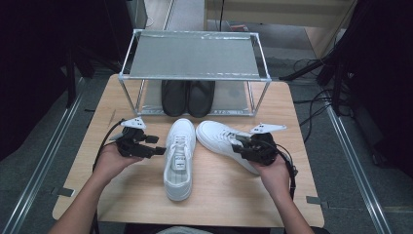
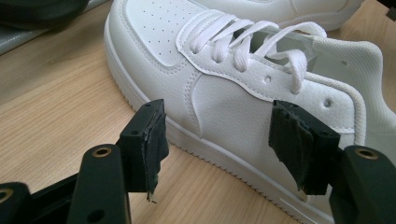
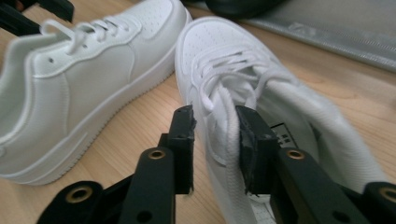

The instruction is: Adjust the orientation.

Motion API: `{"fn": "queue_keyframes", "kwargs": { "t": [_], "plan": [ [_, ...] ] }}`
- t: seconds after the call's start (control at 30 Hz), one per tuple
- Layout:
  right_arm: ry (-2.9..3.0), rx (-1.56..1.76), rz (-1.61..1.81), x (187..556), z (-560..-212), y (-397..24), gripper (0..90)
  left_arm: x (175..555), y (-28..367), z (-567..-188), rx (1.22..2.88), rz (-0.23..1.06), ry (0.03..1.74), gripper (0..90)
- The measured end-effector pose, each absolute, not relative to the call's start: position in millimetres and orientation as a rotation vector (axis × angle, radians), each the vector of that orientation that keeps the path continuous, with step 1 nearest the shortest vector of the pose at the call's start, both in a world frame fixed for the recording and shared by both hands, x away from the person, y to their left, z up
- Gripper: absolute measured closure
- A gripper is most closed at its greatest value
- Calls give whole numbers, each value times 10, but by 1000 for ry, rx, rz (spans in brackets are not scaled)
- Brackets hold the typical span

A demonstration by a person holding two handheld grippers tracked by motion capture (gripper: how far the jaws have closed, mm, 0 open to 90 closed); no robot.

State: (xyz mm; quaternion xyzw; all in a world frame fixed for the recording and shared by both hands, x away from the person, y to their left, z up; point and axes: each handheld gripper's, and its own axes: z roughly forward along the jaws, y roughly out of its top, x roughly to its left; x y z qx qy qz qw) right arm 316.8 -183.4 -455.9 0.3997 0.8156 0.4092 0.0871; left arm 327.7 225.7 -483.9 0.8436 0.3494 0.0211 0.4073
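Two white lace-up sneakers lie on the wooden table [image 1: 219,200]. The left sneaker [image 1: 179,156] points away from me, and the right sneaker [image 1: 219,136] lies angled, toe toward the left one. My left gripper [image 1: 157,145] is beside the left sneaker's outer side [image 2: 233,93], and its jaws [image 2: 222,126] stand wide apart with nothing gripped. My right gripper [image 1: 237,146] straddles the near side wall and collar of the right sneaker [image 3: 224,60]. Its jaws [image 3: 215,126] are slightly apart and the left pad is just off the leather. The left sneaker [image 3: 93,70] lies beyond.
A metal-framed shoe rack [image 1: 195,56] stands at the table's far edge, with a pair of black shoes [image 1: 187,97] on its lower shelf. Cables trail from both grippers. The person's forearms come in from the near edge, where bare wood lies between them.
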Motion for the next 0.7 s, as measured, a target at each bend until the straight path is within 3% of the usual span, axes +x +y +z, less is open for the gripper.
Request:
{"fn": "queue_keyframes", "kwargs": {
  "t": [0.17, 0.47, 0.7],
  "plan": [
    [2392, 1176, 1289, 3183, -4434, -1999, 896, 3279, 2264, -4825, 2120, 64, 882, 371],
    [2453, 1171, 1220, 3468, -4519, -2119, 900, 3296, 2258, -4844, 2123, 44, 898, 379],
    [2581, 1082, 1085, 3475, -4601, -1918, 900, 3288, 2258, -4840, 2128, 43, 899, 381]
  ]
}}
